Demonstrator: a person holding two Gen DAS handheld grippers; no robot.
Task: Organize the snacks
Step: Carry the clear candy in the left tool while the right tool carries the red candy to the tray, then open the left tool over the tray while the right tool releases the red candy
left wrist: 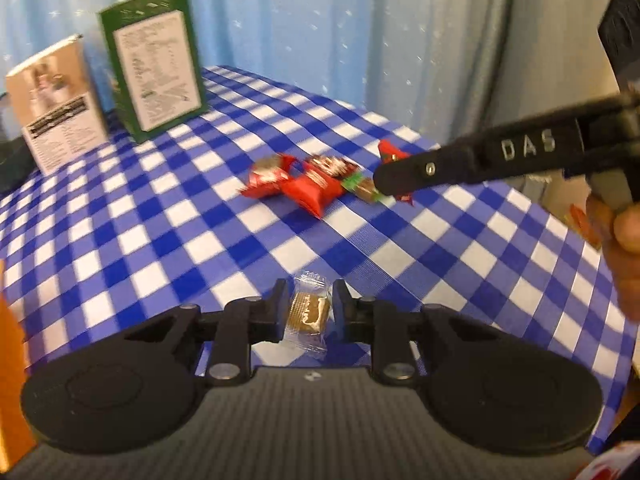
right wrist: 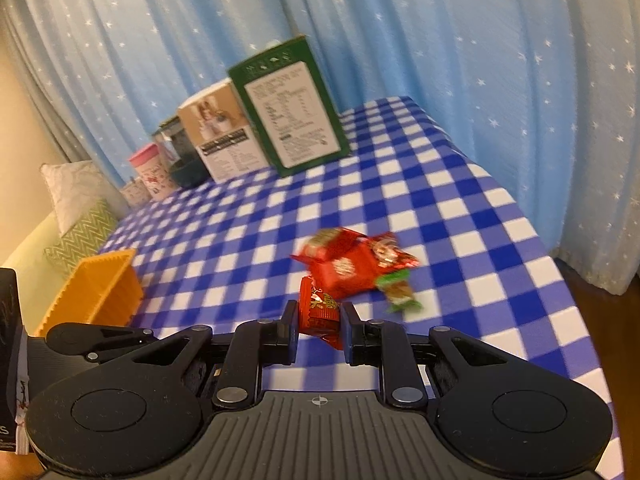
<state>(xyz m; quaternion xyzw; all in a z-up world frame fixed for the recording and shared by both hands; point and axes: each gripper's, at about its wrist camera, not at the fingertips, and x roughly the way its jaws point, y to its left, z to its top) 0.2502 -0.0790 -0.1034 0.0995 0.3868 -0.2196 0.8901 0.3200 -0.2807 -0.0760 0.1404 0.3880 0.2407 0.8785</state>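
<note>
Both wrist views look down, close over the checked tablecloth (left wrist: pixel 400 248), sharing the boxes (right wrist: pixel 288 116).

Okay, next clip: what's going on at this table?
A person is sorting snacks with a handheld gripper in each hand. The left gripper is shut on a clear-wrapped brown candy, and the right gripper is shut on a red-wrapped candy. More red-wrapped snacks lie loose on the blue checked tablecloth. An orange bin stands at its left.

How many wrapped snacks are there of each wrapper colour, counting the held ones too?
Red snacks: 4, one in the right tongs
Green snack: 1
Clear snack: 1, in the left tongs
Total: 6
</note>
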